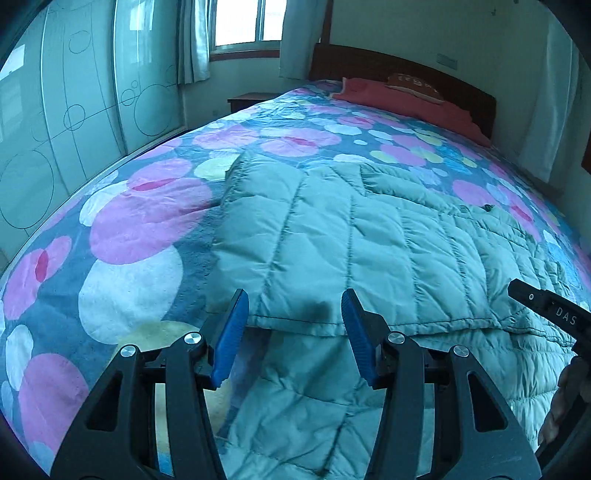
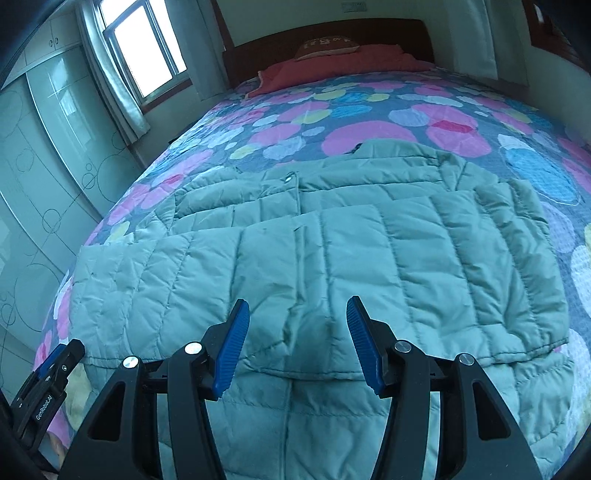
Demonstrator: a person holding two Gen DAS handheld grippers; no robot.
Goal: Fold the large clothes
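A pale green quilted puffer jacket (image 2: 332, 251) lies spread on a bed (image 1: 140, 221) covered with a bedspread of pink, white, blue and yellow circles. Part of the jacket is folded over itself, so a stitched hem edge runs across the near part of the jacket in both views, with another quilted layer showing below it. The left claw (image 1: 295, 332) hovers just above that hem near the jacket's left side, its blue-padded fingers (image 1: 231, 336) spread wide and gripping nothing. The right claw (image 2: 299, 339) hangs over the middle of the jacket near the same edge, also wide open and empty. At the far end of the bed, a red blanket (image 2: 332, 62) and a brown pillow (image 2: 328, 46) rest against a dark wooden headboard (image 2: 332, 31). A curtained window (image 2: 144, 48) and a pale wardrobe (image 1: 74, 110) with circle patterns stand to the left.
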